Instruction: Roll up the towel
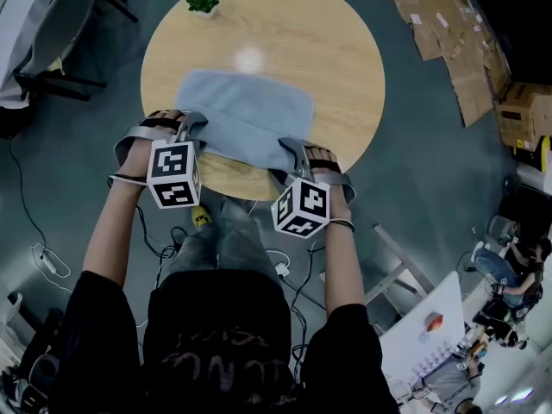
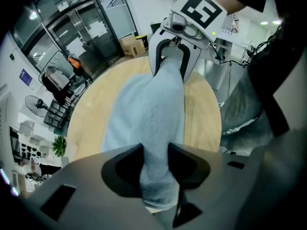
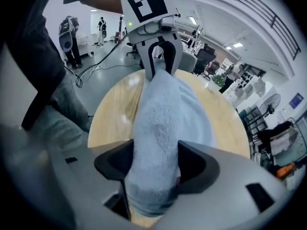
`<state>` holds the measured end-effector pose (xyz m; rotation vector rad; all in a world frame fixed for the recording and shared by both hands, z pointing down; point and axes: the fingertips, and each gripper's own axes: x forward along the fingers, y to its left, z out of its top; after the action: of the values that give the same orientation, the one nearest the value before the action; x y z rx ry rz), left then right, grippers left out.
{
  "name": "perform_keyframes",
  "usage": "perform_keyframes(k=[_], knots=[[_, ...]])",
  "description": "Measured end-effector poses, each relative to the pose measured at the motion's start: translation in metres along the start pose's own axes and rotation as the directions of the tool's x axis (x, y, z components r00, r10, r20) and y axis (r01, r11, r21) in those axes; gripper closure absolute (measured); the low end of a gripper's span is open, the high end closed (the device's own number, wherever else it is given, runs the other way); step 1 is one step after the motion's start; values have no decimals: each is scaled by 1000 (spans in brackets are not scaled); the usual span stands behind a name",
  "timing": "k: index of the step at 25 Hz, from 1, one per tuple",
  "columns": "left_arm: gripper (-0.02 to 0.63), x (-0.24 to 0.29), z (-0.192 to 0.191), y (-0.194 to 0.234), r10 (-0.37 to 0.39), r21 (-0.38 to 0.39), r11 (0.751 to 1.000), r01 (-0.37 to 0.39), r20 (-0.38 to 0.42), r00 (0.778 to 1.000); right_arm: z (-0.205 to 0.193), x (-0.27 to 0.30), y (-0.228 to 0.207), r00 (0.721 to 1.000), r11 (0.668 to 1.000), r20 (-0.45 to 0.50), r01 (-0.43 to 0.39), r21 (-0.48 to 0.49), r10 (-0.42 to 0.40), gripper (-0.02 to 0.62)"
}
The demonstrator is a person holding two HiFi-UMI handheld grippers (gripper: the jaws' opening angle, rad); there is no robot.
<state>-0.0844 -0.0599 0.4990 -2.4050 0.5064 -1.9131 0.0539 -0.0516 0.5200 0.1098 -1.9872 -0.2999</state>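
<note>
A light blue towel [image 1: 246, 115] lies on the round wooden table [image 1: 328, 50], with its near edge rolled into a thick tube [image 2: 148, 109]. My left gripper [image 1: 191, 132] is at the left end of that roll. In the left gripper view my left gripper [image 2: 154, 152] pinches the roll narrow. My right gripper [image 1: 297, 153] is at the roll's right end. In the right gripper view the roll [image 3: 158, 109] fills the wide gap of my right gripper [image 3: 156, 150] without being squeezed. Each gripper shows at the far end of the roll in the other's view: the right gripper [image 2: 170, 56], the left gripper [image 3: 160, 56].
A small potted plant [image 1: 204, 0] stands at the table's far edge. Flattened cardboard [image 1: 457, 50] and boxes lie on the floor at the right. A chair [image 1: 52, 33] stands at the left. Cables run across the floor near the person's legs.
</note>
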Motion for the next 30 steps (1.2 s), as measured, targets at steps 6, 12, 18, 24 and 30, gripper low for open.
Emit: perform_keyframes(k=[6,12,18,24,30], knots=[[506,-14,-3,-37,-175,-45,984,174,-1,985,4,-12,26,994,994,4,-105,29,105,460],[495,-27,-7,-51,-242,-127,959,252,88,966,11,-24,37,983,979,54,-182,94,178,437],[451,-31,-4,-3,-114,-137,982,131,126,985,14,-25,-6,996,995,58,-78,67,74,390],[448,-25,-3,39,-52,-200,976,83,159,986,15,-23,-45,996,997,87,-36,66,30,380],[453,-11,-4,77,6,-227,973,26,141,990,16,-11,-81,993,996,111,-42,73,34,385]])
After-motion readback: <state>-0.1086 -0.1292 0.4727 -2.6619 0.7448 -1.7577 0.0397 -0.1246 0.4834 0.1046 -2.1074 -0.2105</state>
